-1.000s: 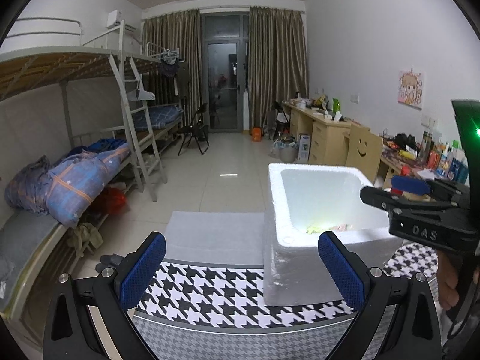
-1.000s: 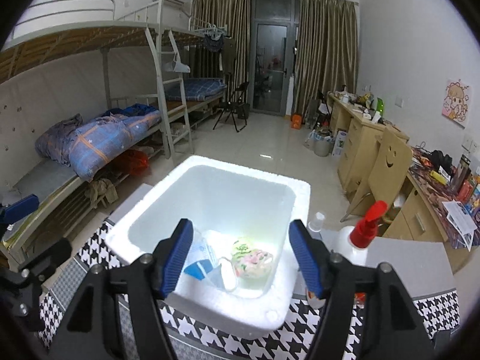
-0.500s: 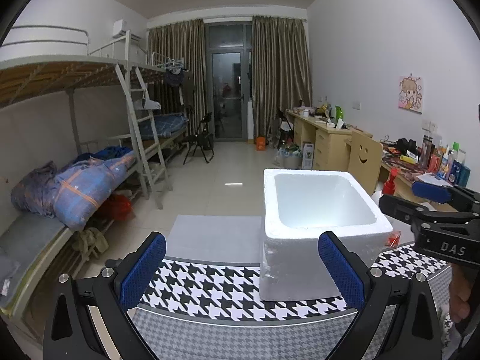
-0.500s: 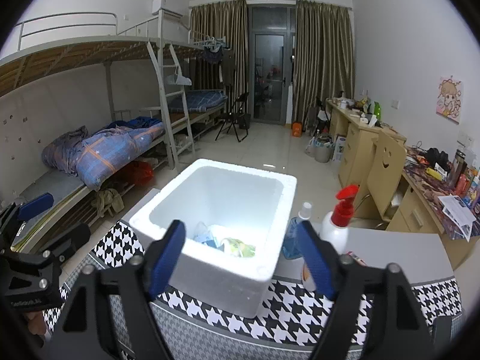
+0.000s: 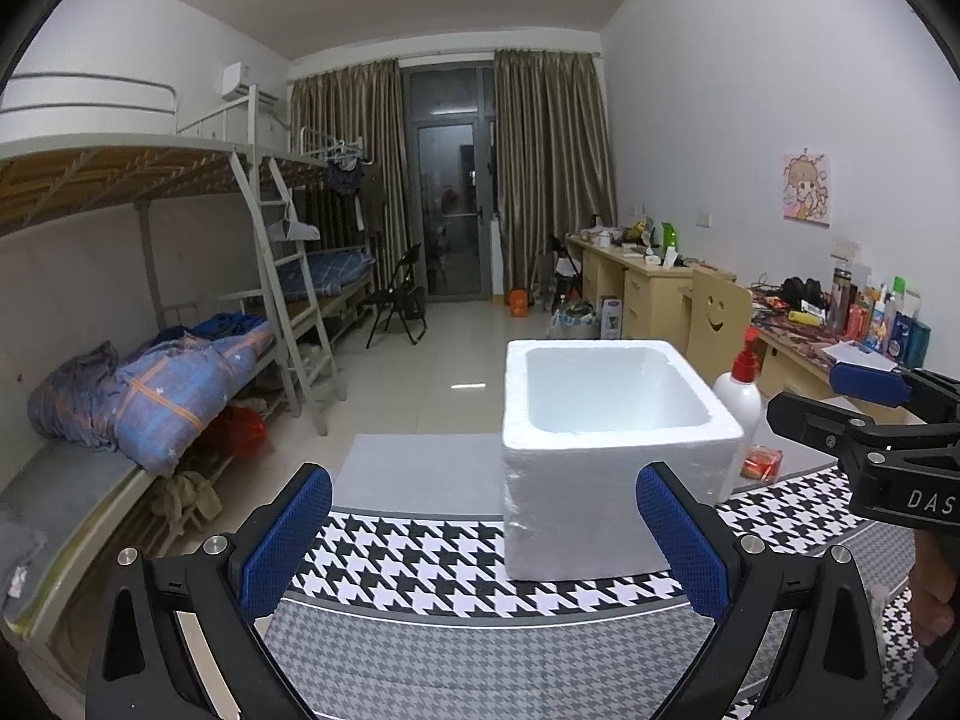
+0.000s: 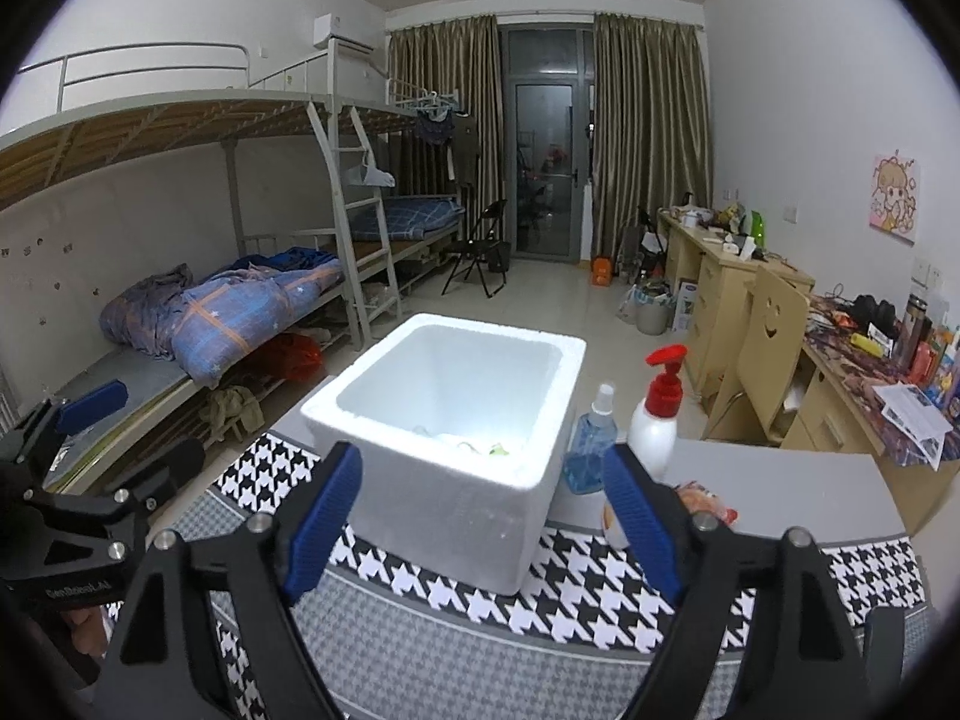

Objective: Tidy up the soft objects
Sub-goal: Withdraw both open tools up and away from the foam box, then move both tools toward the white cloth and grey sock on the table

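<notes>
A white foam box [image 6: 456, 498] stands on the houndstooth tablecloth [image 6: 600, 600]. Deep inside it, only a sliver of soft items [image 6: 480, 447], pale with some green, shows over the near rim. My right gripper [image 6: 480, 468] hovers in front of the box, open and holding nothing. In the left wrist view the same box [image 5: 600, 516] sits right of centre, its contents hidden. My left gripper [image 5: 483, 498] is open and empty, near the box's left corner. The right gripper [image 5: 822, 396] shows at the right edge there.
A white pump bottle with a red top [image 6: 657, 420], a blue spray bottle [image 6: 591, 450] and an orange snack packet [image 6: 702, 501] stand right of the box. The left gripper [image 6: 132, 432] is at the far left. Bunk beds, desks and a folding chair lie beyond the table.
Both grippers have drawn back from the box, so it looks smaller and its contents sink behind the rim. The right gripper's jaws have spread wider. The bottles have come into fuller view.
</notes>
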{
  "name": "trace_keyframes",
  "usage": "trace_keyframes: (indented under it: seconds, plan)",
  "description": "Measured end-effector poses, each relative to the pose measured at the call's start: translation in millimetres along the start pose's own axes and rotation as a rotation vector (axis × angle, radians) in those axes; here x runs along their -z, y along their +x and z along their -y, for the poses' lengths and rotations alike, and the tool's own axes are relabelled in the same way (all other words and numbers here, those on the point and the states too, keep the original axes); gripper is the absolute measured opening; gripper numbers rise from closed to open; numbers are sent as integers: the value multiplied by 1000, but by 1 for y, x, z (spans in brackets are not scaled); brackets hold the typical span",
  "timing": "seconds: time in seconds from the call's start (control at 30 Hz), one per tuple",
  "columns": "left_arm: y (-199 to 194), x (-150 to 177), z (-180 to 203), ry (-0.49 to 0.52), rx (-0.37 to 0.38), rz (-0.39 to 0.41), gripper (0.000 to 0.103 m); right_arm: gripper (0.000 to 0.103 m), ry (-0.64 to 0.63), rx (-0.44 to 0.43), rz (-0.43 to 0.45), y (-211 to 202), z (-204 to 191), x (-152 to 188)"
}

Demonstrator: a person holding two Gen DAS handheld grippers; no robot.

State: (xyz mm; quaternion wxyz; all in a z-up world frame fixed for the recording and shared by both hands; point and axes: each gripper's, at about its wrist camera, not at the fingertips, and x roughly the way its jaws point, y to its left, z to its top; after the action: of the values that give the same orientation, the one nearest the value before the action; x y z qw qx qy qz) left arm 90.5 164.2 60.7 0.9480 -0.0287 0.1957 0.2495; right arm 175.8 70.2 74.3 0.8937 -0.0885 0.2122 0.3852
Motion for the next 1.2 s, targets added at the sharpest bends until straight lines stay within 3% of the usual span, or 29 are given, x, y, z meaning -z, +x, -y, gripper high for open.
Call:
trace_keyframes:
  seconds: [0.4,0.9,1.2]
  plan:
    - [-22,5,17,12,27,40,102,86,59,11,35,-37,13,21]
    - [-42,19,40,17,91,60,102,86,44,72,95,-72,19,43]
    - [-52,27,54,26,121,84,102,86,64,96,90,-80,30,58]
